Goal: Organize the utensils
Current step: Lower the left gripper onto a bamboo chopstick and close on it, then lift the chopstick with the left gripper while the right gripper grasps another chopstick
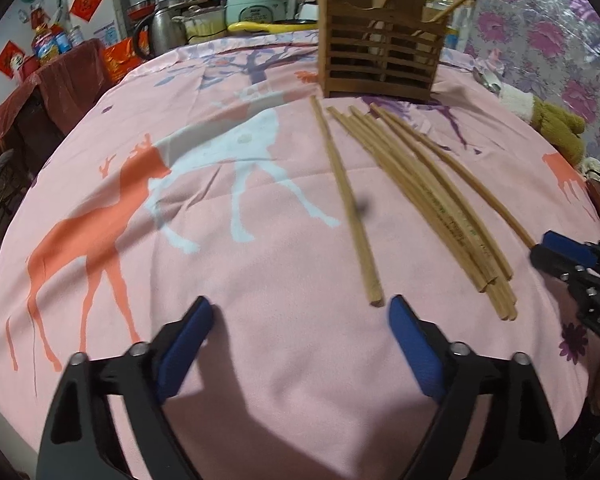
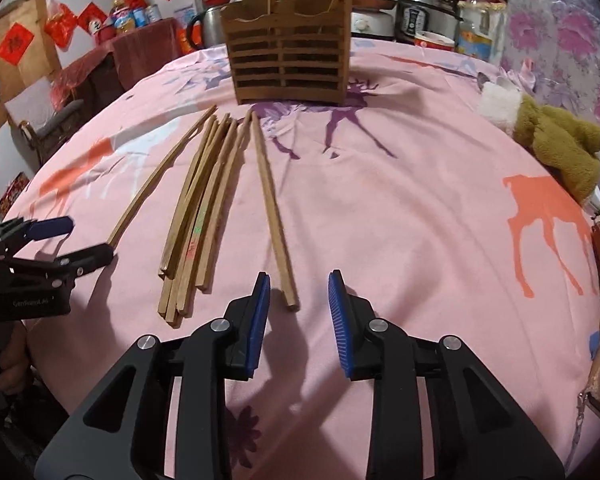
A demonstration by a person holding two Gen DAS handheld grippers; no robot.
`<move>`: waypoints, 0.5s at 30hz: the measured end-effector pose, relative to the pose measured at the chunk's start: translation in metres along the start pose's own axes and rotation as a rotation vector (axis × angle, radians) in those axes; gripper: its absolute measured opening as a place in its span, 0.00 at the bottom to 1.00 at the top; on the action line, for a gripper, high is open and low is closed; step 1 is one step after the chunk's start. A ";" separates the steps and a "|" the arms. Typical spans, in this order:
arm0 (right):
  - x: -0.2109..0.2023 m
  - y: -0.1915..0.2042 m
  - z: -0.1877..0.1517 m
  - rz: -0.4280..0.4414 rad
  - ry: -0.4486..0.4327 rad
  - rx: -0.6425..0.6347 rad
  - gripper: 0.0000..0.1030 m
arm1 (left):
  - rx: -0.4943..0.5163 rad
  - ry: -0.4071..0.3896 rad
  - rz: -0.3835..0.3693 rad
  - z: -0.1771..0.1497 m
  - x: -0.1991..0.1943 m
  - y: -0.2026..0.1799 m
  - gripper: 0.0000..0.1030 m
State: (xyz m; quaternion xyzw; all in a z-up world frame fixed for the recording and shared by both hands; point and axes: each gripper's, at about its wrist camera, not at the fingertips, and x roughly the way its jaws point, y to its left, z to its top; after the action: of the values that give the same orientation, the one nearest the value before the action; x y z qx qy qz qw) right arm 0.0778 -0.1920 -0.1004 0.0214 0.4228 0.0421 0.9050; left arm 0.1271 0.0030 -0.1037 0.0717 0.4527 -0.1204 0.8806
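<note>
On the pink deer-print worktop (image 2: 420,208), loose chopsticks (image 2: 204,200) lie before the wooden holder (image 2: 288,68); left tool (image 1: 300,312) wide open, empty; right tool (image 2: 298,300) part-open, straddling one chopstick's end, pads clear.

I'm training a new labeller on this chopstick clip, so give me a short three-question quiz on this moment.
1. True or false: every chopstick already stands in the wooden holder.
2. Which tongs have a chopstick end between their pads? A) left tongs B) right tongs C) neither
3. Fill in: the olive plush toy lies on the table's ___ side in the right wrist view.

Key
1. False: most lie on the pink cloth; only two sticks stand in the holder.
2. B: the lone chopstick ends between open pads, not pinched.
3. right
</note>
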 end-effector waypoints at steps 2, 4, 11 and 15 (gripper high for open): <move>0.001 0.002 -0.001 0.001 0.000 -0.008 0.26 | 0.011 -0.009 -0.010 0.000 -0.001 -0.003 0.71; 0.001 0.004 -0.001 0.001 -0.008 -0.019 0.19 | 0.019 -0.025 -0.020 0.000 -0.002 -0.005 0.62; 0.000 -0.002 -0.001 0.017 -0.014 0.018 0.13 | 0.025 -0.041 -0.087 0.002 -0.003 -0.007 0.14; -0.001 -0.001 -0.002 0.015 -0.021 0.018 0.10 | 0.007 -0.031 -0.129 0.001 -0.004 -0.006 0.07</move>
State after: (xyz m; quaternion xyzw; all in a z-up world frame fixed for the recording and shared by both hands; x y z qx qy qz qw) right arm 0.0759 -0.1934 -0.1013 0.0332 0.4135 0.0447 0.9088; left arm 0.1236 -0.0026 -0.0997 0.0434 0.4422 -0.1795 0.8777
